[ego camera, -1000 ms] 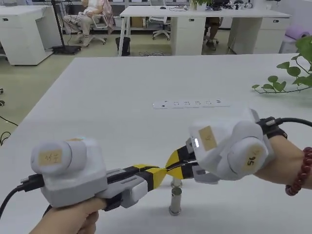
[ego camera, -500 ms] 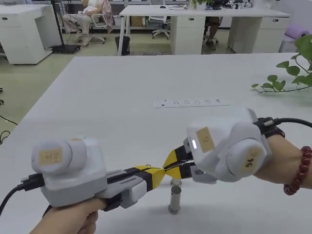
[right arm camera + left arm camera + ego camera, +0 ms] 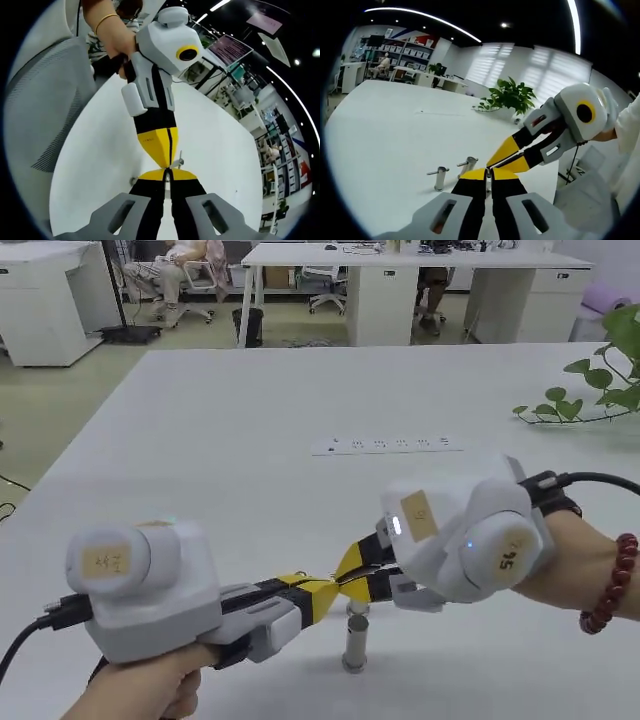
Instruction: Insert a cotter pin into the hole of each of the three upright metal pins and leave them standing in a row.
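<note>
Nearest, close to the near edge of the table, upright metal pins stand just below the meeting grippers. The left gripper view shows the first pin and the second pin side by side, each with a thin crosspiece through its top. I judge those two done, and kept close together so the row holds.

Just above them, the left gripper comes in from the near left corner and the right gripper from the right edge, tips touching nose to nose. Both pairs of jaws are closed. A thin cotter pin pokes out where they meet, but I cannot tell which gripper truly carries it. Pinching it between two tips probably lets the person turn or re-seat it so that it lines up with a hole.

Farther off, a power strip lies mid-surface and a plant leans over the right edge, both well apart from the work.
</note>
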